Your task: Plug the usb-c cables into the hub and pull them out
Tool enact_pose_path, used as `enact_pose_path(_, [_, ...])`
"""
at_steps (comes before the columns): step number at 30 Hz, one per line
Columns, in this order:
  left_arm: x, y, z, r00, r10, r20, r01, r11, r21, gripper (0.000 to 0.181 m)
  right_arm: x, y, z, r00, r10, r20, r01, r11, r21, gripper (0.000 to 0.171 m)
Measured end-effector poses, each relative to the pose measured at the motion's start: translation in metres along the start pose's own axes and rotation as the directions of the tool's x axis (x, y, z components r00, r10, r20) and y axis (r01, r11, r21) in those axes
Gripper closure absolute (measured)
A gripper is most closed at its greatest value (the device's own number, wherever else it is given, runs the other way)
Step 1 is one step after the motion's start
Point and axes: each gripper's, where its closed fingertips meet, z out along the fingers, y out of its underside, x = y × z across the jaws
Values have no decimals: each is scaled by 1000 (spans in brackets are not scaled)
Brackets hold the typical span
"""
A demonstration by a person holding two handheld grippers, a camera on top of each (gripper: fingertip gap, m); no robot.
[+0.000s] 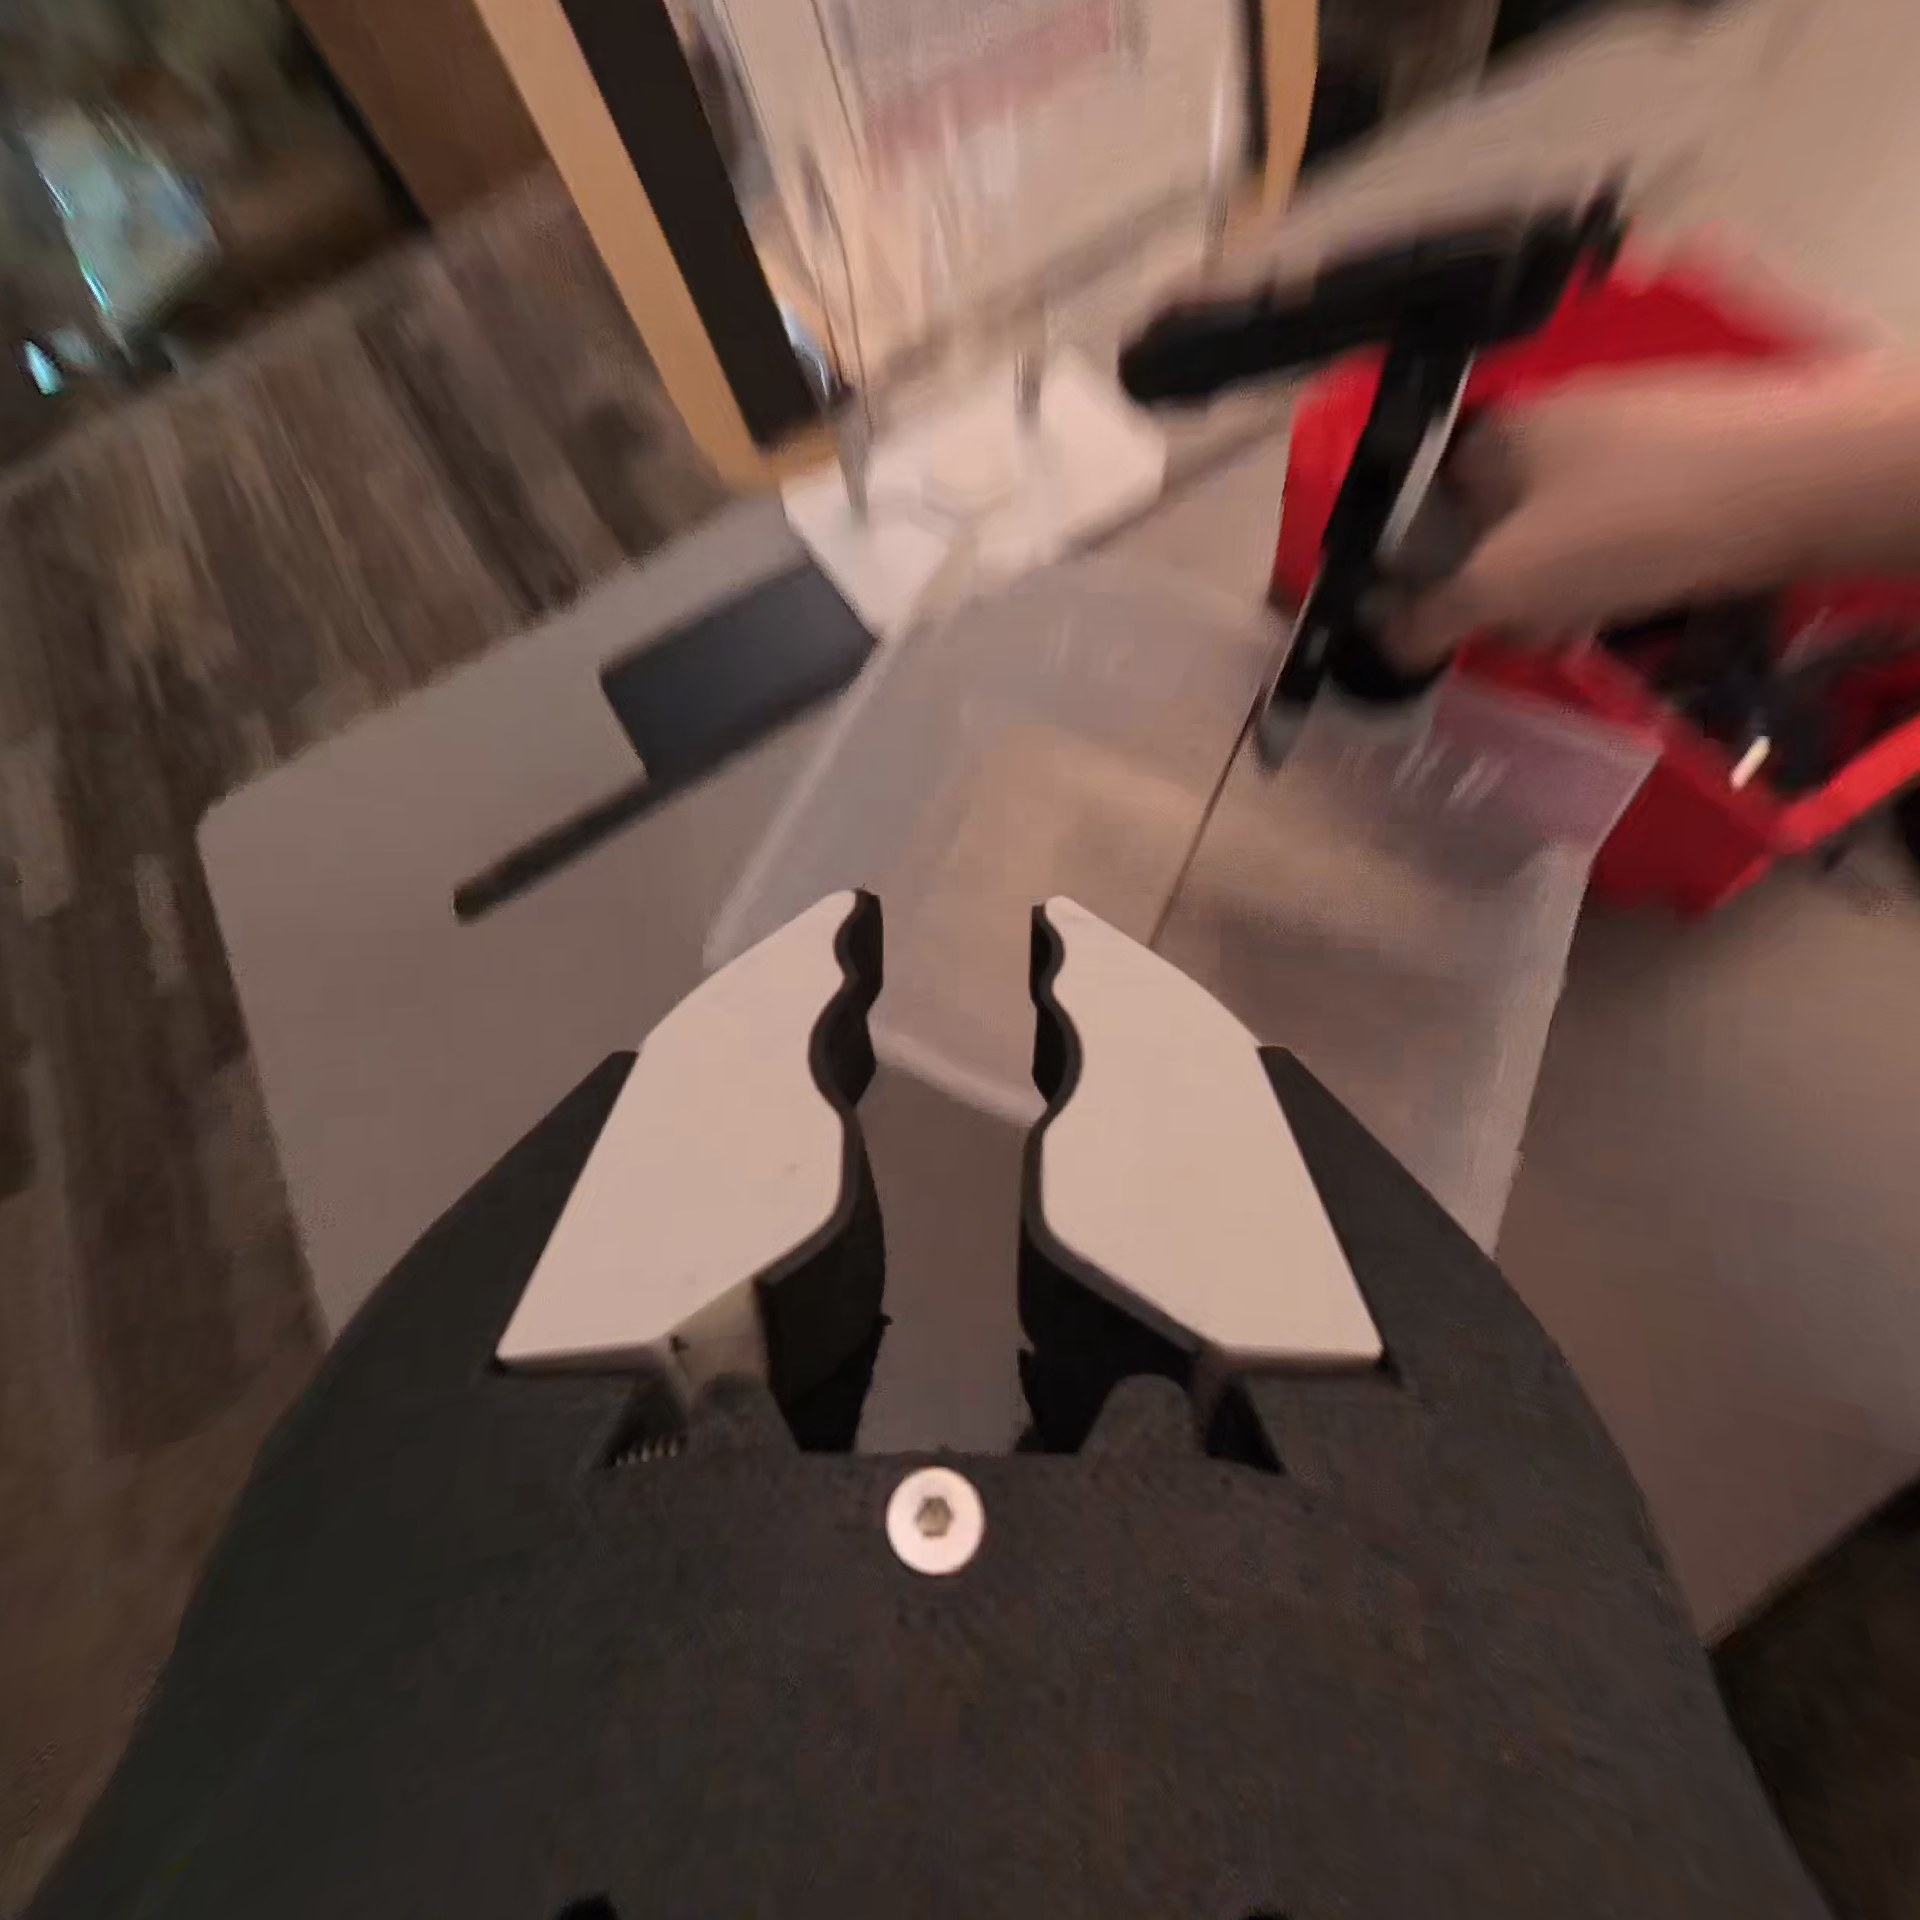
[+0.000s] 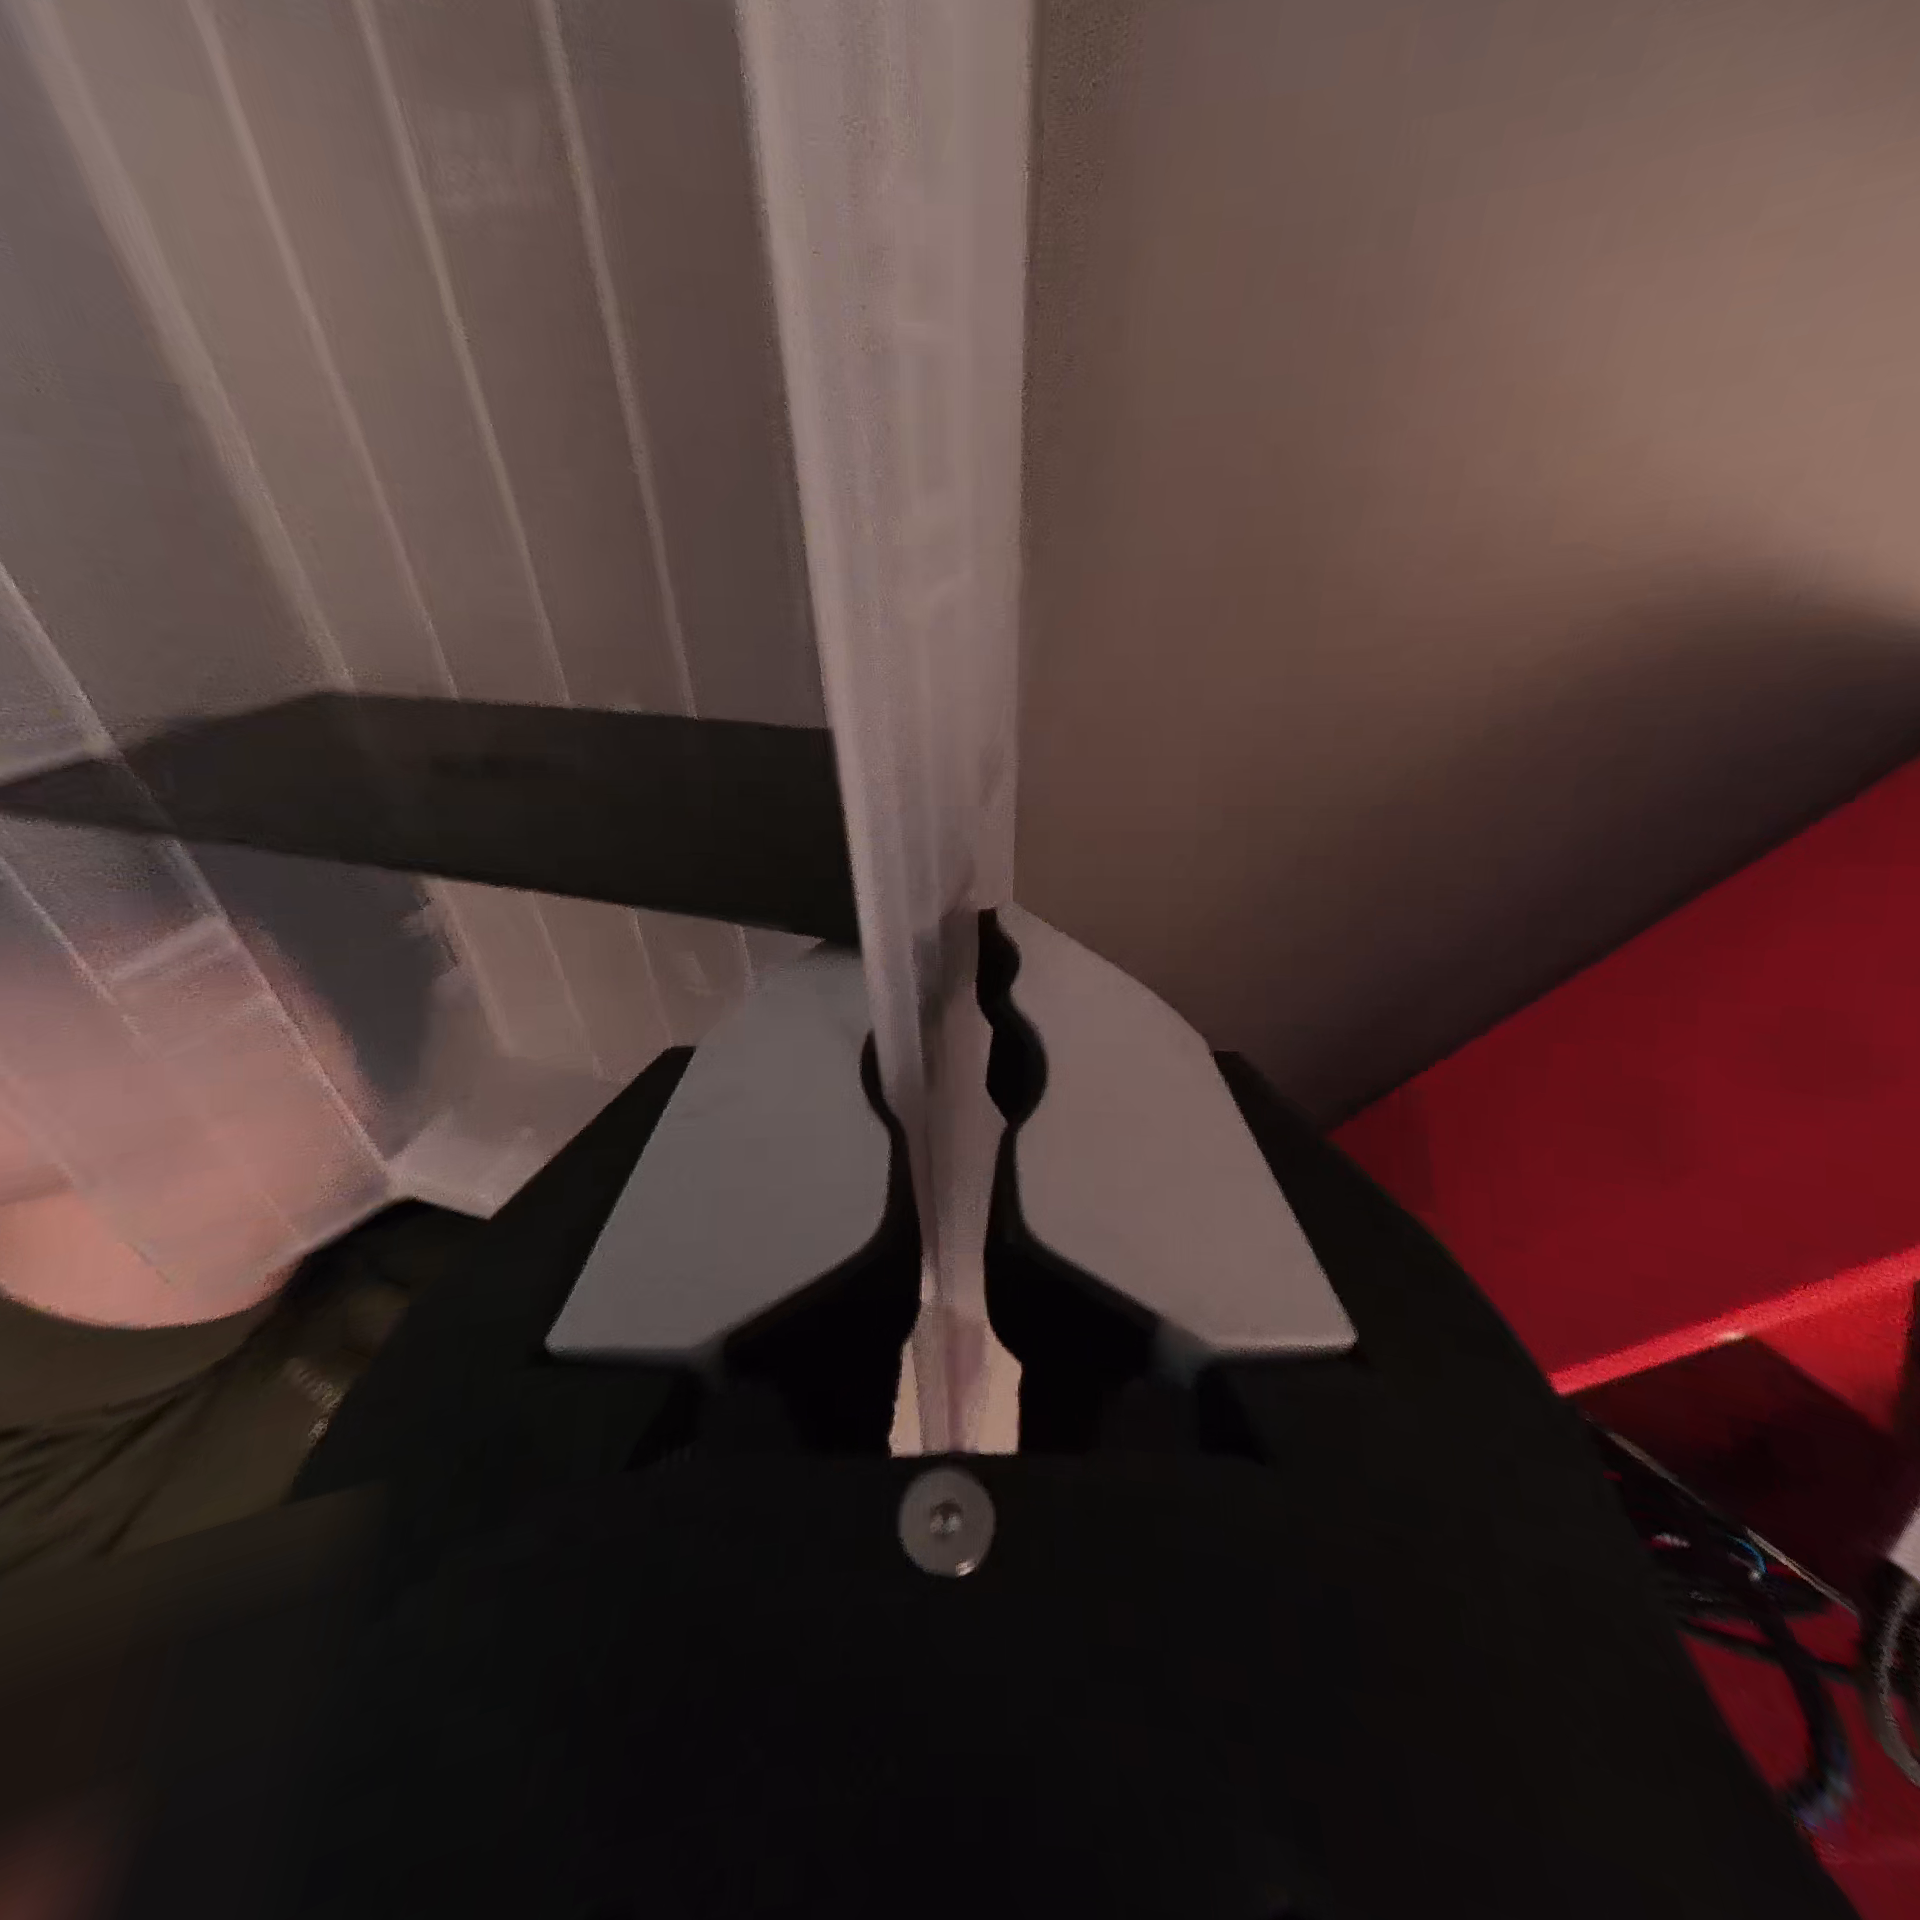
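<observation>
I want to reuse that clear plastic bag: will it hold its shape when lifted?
Probably not. The thin clear plastic bag hangs creased from the right gripper, so likely floppy and light. Its glossy film may slip.

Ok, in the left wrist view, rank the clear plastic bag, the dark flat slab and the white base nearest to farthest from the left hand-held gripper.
From the left hand-held gripper:
1. clear plastic bag, just ahead of it.
2. dark flat slab, ahead-left on the table.
3. white base, farthest, centre back.

Motion blur smears right gripper (image 1: 1288,717), clear bag (image 1: 1091,790); contents unreadable
</observation>
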Motion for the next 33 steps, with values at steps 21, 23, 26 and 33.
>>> enact_pose_path(21, [-4, -49, 34, 708, -267, -654, 477, 863, 165, 126, 237, 180, -350, 873, 484, 56, -407, 660, 631, 162])
enact_pose_path(23, [12, -47, 78, 665, -324, -673, 462, 886, 29, 127, 282, 225, -336, 813, 578, 63, -478, 602, 640, 160])
enact_pose_path(26, [48, -59, 129, 552, -381, -742, 487, 869, -83, 135, 334, 287, -300, 726, 681, 90, -577, 533, 619, 159])
enact_pose_path(33, [162, -53, 224, 372, -488, -789, 447, 840, -309, 135, 396, 384, -208, 574, 812, 106, -737, 457, 498, 158])
